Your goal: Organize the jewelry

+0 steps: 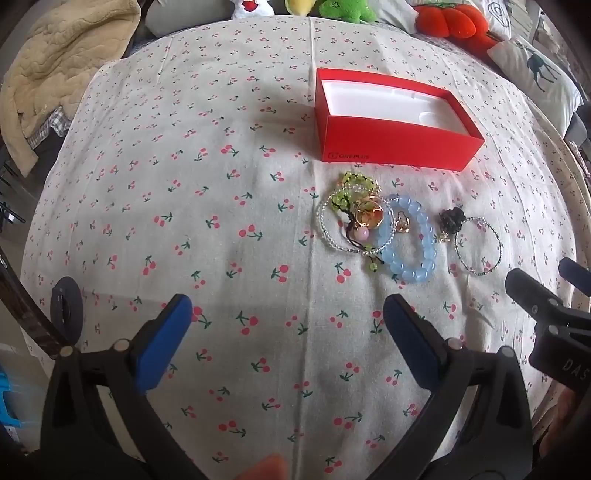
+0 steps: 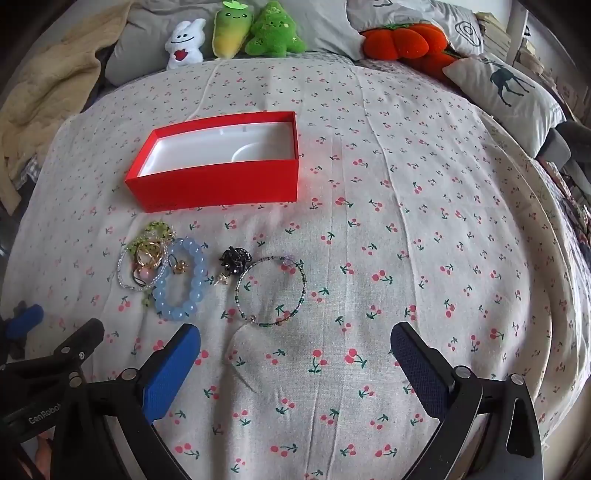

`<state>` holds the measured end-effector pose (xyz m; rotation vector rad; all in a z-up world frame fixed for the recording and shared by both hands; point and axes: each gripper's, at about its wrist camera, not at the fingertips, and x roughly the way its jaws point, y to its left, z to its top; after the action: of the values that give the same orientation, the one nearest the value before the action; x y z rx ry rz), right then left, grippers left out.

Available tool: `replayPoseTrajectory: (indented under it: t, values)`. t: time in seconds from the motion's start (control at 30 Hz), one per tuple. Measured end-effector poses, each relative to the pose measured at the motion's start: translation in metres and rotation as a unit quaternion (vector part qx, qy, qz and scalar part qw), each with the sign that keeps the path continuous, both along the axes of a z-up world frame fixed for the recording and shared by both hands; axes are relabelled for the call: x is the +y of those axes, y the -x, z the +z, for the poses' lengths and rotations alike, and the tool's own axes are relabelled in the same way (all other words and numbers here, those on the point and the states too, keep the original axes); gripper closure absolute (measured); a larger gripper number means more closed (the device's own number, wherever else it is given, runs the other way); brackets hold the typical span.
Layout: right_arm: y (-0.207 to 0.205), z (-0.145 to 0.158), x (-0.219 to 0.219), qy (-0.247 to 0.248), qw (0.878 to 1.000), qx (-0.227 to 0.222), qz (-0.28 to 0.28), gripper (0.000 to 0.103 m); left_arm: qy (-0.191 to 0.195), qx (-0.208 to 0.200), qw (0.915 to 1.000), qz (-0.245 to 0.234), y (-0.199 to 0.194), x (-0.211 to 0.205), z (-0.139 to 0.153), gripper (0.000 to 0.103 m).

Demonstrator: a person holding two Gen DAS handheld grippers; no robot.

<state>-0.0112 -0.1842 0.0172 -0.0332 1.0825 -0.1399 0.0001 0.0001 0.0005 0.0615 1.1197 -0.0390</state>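
Hovering over a bed [image 2: 406, 184] spread with a cherry-print sheet, we hold both tools tilted down at the jewelry, and nothing sits between either pair of blue pads. Our left gripper [image 1: 288, 332] stands spread wide above bare sheet, with the jewelry ahead of it and to its right; our right gripper [image 2: 295, 362] is likewise spread wide, its left pad near the blue bead bracelet [image 2: 180, 280] and the thin beaded bangle [image 2: 272, 291] just ahead of the gap. An open red box [image 2: 218, 181] with a white tray inside lies beyond the jewelry, empty as far as we can see. Just in front of it the pieces lie in a loose row on the sheet: a tangle of green beads, gold rings and a clear bead bracelet [image 1: 354, 218] at the left, touching the blue bead bracelet, inside whose loop a small gold piece rests. To the right of that lies a dark ornament [image 2: 233, 260], then the thin bangle. Plush toys [image 2: 236, 33] and an orange pumpkin cushion [image 2: 399, 40] line the head of the bed, and a deer-print pillow [image 2: 506, 96] lies at the right.
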Motion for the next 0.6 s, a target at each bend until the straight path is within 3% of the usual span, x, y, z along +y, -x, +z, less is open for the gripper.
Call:
replayPoseTrajectory:
  t: [0.6]
  values:
    - [0.0005,-0.0006,-0.002,-0.008,1.0,0.004,-0.003,0.0,-0.003,-0.001,1.0,0.002,-0.0007,-0.0019,0.0011,0.0]
